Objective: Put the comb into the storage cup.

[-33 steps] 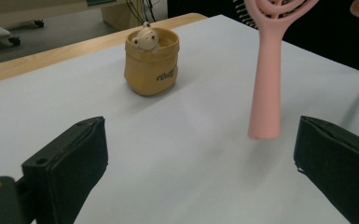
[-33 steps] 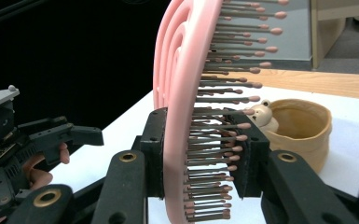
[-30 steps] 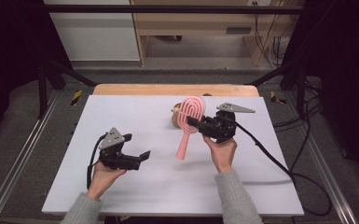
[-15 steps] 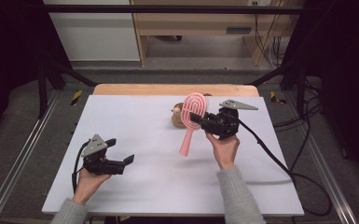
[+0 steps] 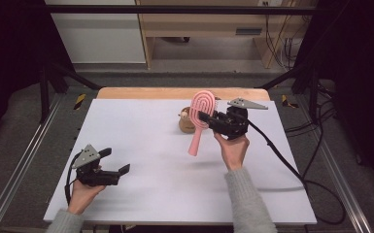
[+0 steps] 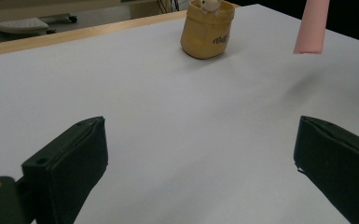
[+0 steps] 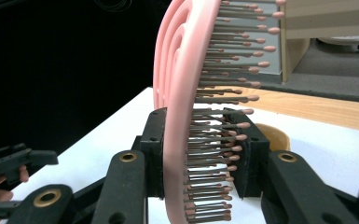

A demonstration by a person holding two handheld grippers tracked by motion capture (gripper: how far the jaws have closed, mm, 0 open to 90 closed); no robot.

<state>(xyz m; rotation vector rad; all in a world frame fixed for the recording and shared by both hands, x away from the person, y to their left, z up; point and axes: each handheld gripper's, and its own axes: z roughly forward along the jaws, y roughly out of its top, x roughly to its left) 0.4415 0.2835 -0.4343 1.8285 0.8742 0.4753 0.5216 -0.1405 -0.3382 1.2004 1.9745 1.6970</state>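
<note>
White tabletop [image 5: 165, 145]: right claw [image 5: 205, 116] pinches a pink hairbrush [image 5: 200, 121] aloft by its bristles; it could slip. Left claw [image 5: 114, 161] spread, empty.

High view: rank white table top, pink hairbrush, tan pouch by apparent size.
1. white table top, largest by far.
2. pink hairbrush, lifted off the table in the right gripper, so somewhat nearer the camera.
3. tan pouch, smallest, though the brush partly hides it.
</note>
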